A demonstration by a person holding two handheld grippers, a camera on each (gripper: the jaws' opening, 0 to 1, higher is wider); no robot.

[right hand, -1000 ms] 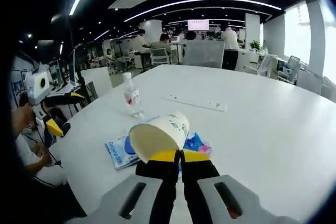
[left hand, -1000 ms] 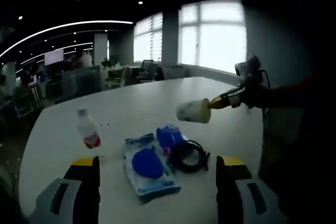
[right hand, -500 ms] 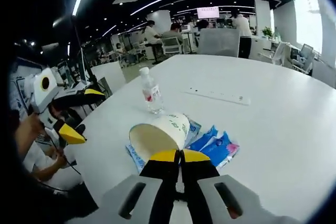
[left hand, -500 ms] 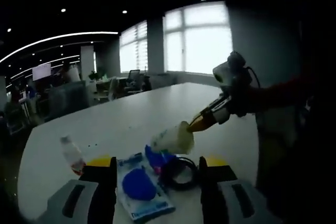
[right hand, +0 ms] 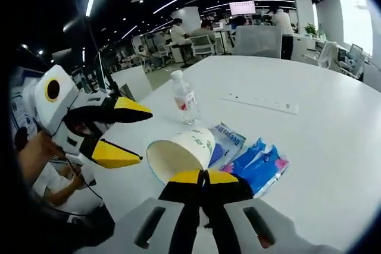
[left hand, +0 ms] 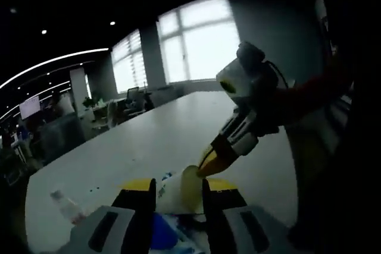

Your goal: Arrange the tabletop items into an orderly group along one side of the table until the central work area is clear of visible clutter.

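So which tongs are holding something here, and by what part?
The right tongs pinch the paper cup by its rim, the cup lying on its side. The left tongs are open, holding nothing.

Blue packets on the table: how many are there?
2, seen in the right gripper view: a pale blue packet just beyond the cup, and a bright blue packet to its right, lying against it. More could be hidden under the cup or the claw.

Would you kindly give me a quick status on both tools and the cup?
Right tool shut on paper cup rim. Left tool open beside the cup. Water bottle, blue packets on table.
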